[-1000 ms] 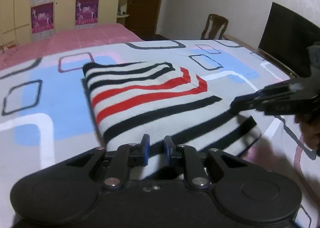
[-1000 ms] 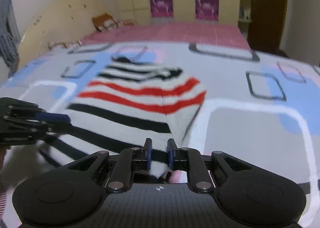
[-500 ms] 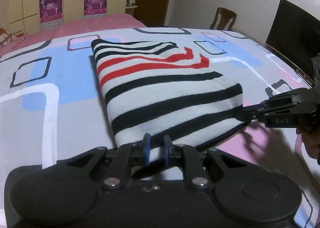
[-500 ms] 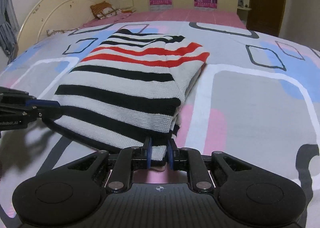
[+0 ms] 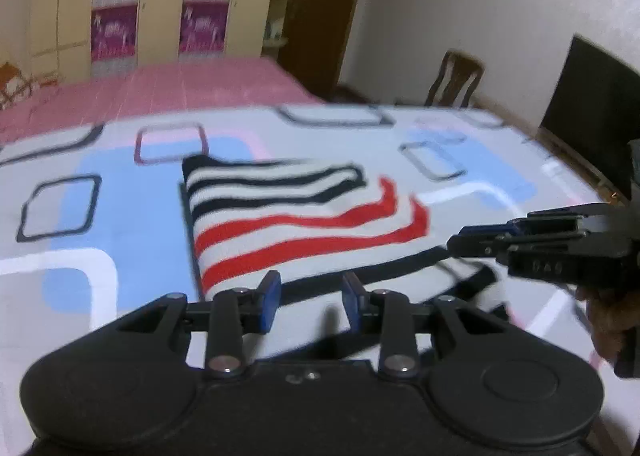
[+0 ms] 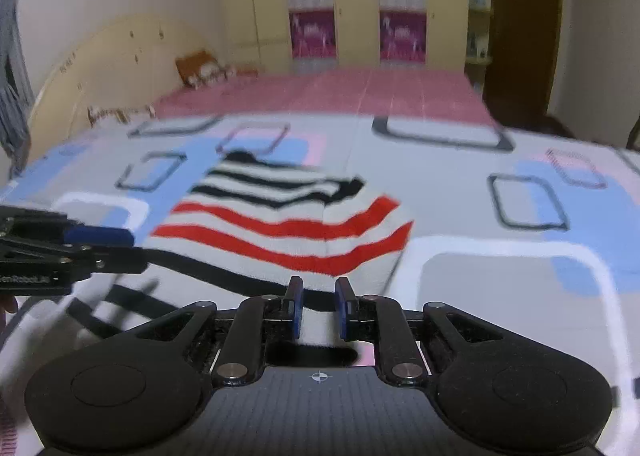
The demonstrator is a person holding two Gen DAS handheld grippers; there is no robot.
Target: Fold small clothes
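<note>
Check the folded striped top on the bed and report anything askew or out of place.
The striped top lies folded on the patterned bedspread, but its far right corner looks untidy: the red stripes bend upward there instead of running straight. Both the left hand-held gripper and the right hand-held gripper are open. Nothing looks damaged.

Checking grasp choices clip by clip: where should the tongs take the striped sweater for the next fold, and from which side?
Probably at the two near corners of the striped sweater, coming in low from the near edge. That hem lies flat on the bed cover just ahead of the open left tongs and right tongs, and the far end is already folded.
</note>
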